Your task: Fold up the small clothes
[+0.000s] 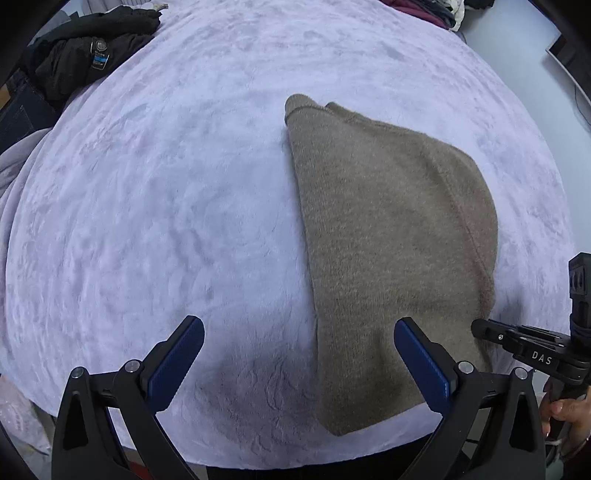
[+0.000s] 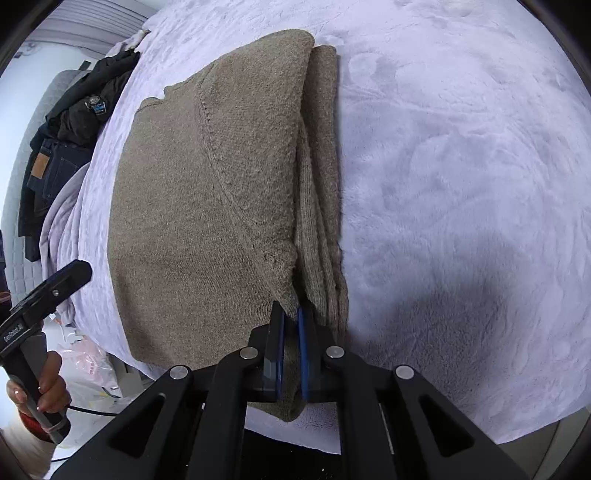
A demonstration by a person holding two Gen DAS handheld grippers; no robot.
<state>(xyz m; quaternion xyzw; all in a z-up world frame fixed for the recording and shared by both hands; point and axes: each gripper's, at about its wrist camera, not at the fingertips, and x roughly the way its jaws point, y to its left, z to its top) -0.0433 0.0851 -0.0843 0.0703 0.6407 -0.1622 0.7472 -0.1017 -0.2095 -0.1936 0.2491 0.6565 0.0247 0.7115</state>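
Note:
A taupe knit sweater lies partly folded on the lilac plush blanket, its long edge running away from me. My left gripper is open and empty, hovering over the sweater's near left edge. My right gripper is shut on the sweater's near right edge, where a folded sleeve lies alongside. The right gripper also shows in the left wrist view, at the sweater's right side.
A pile of black and denim clothes sits at the blanket's far left edge, also in the right wrist view. More dark garments lie at the far edge. The blanket's near edge drops off below the grippers.

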